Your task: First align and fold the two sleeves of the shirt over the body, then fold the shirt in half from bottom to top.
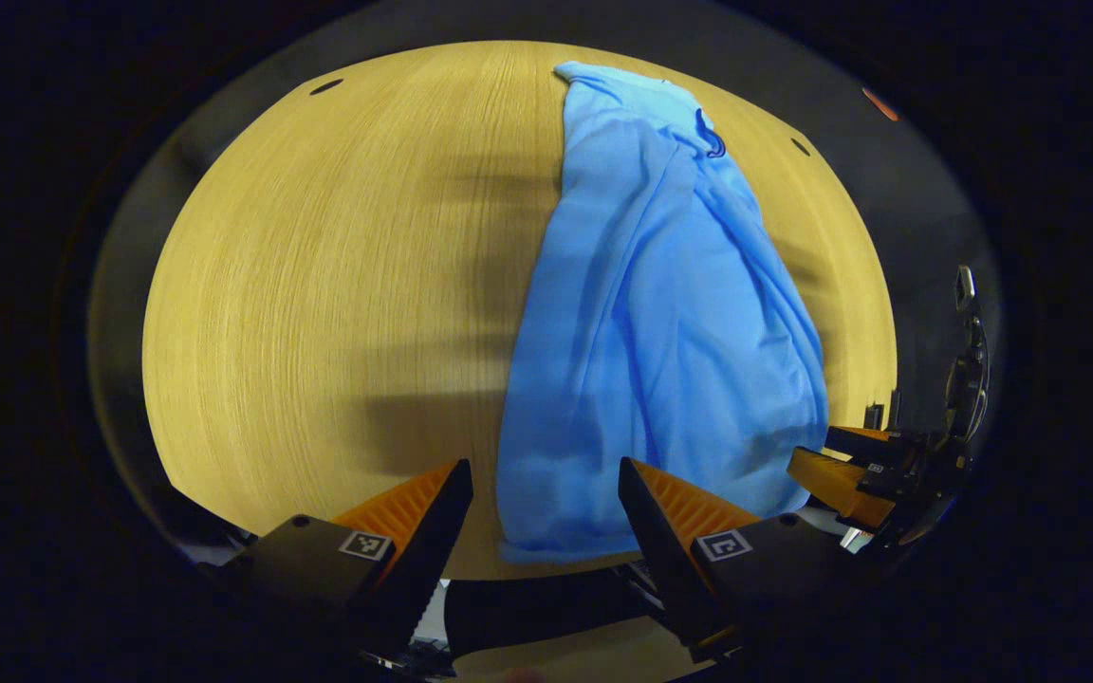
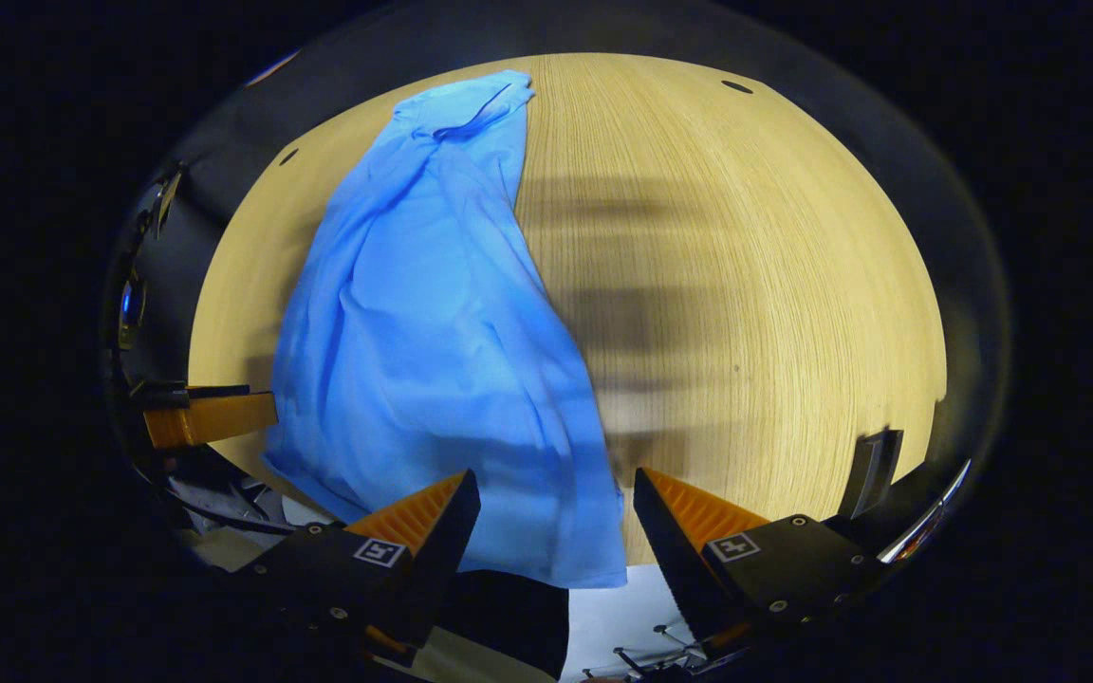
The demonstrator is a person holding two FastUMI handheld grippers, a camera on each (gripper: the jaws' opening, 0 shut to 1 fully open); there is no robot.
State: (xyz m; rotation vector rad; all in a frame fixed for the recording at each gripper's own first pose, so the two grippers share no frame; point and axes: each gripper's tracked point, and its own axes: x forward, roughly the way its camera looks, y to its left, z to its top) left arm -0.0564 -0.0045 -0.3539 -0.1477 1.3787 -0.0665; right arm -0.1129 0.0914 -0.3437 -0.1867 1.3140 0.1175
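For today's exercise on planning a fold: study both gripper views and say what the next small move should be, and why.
Probably lower both open grippers onto the shirt's near hem, one at each corner. The left gripper and right gripper hang open above that edge, holding nothing. The shirt lies as a narrow strip on the table, sleeves seemingly folded in already, so the bottom-to-top fold looks next.

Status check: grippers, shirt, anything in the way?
Left gripper open, right gripper open. Blue shirt narrow on table, sleeves apparently folded in. Nothing in the way.

A recording booth: round wooden table [image 1: 319, 304], dark surrounding wall, blue shirt [image 1: 660, 323] laid out.
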